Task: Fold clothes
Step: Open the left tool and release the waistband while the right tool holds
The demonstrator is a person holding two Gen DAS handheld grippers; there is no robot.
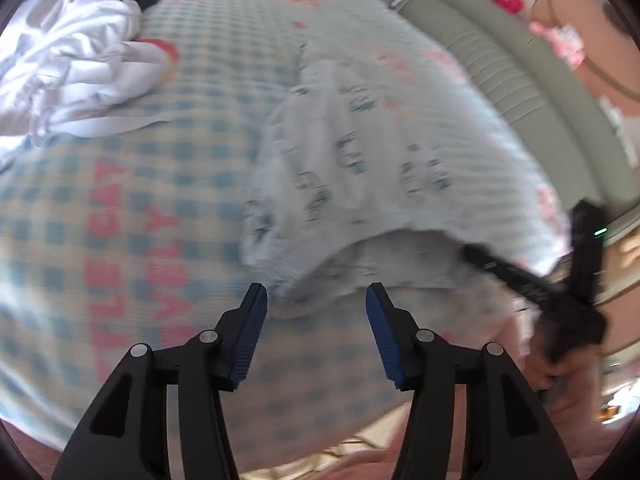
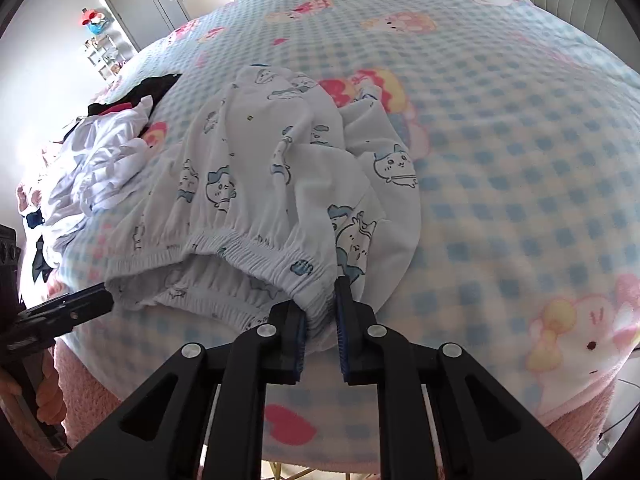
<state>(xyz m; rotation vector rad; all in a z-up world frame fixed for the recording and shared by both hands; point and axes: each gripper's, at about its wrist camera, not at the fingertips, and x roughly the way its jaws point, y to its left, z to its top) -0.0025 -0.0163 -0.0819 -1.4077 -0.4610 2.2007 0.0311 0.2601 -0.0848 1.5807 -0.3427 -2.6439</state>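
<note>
white cartoon-print elastic-waist shorts (image 2: 256, 184) lay unfolded nr blanket's front edge | R gripper (image 2: 322, 320) pinched waistband | L gripper (image 1: 316, 300) wide, empty | white heap (image 2: 100, 164) left

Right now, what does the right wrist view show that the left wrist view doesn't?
Only the right wrist view: the right gripper pinching the elastic waistband of the cartoon-print shorts, a grey door, and sharp print detail.

Only the left wrist view: the left gripper with jaws wide open and nothing between them, just short of the waistband's edge, and the padded headboard. The picture is blurred.

Both: the shorts, the checked cartoon blanket, the crumpled white garment, the black garment.
</note>
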